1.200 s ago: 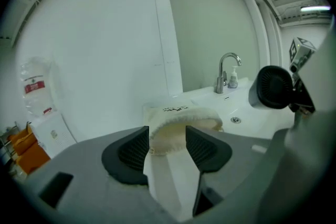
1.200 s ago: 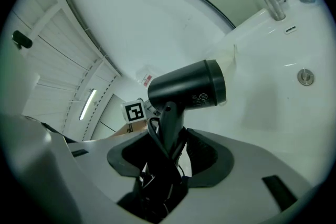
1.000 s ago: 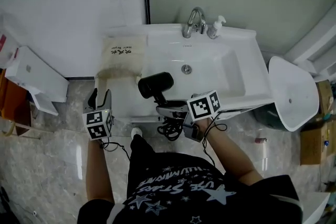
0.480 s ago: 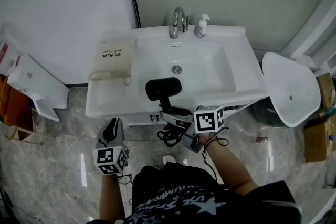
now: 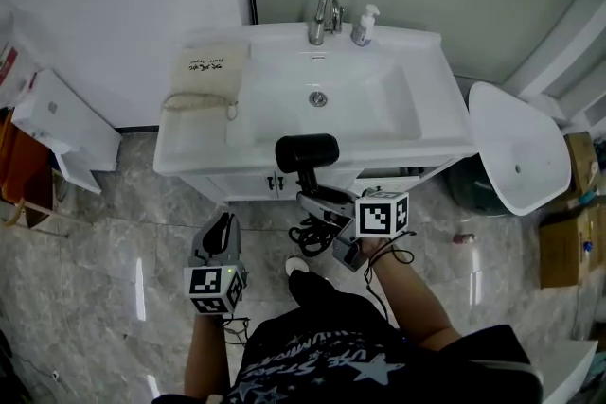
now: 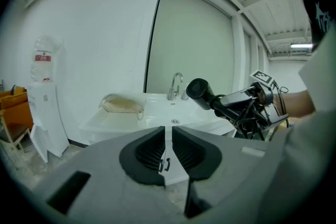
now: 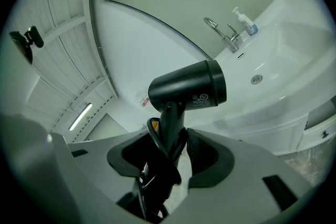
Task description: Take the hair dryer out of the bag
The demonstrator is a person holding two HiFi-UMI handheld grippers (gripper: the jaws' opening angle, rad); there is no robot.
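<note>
The black hair dryer (image 5: pixel 306 152) is out of the bag and held in the air in front of the vanity. My right gripper (image 5: pixel 323 202) is shut on its handle (image 7: pixel 169 122), nozzle to the right, with the coiled cord (image 5: pixel 310 237) hanging below. The beige drawstring bag (image 5: pixel 203 77) lies flat on the left of the white counter (image 5: pixel 189 147), also seen as the bag (image 6: pixel 123 104) in the left gripper view. My left gripper (image 5: pixel 221 235) hovers over the floor, away from the vanity. Its jaws are closing, a thin slit remains, and nothing is between them. The hair dryer (image 6: pixel 201 93) shows to its right.
The vanity has a basin (image 5: pixel 322 99), a chrome tap (image 5: pixel 325 14) and a soap dispenser (image 5: pixel 363 26). A white toilet lid (image 5: pixel 516 161) stands at the right, white boards (image 5: pixel 62 132) lean at the left. The floor is grey marble tile (image 5: pixel 104 251).
Both grippers have drawn back from the vanity. The left gripper left the counter's edge near the bag and its jaws have narrowed. The hair dryer came back with the right gripper.
</note>
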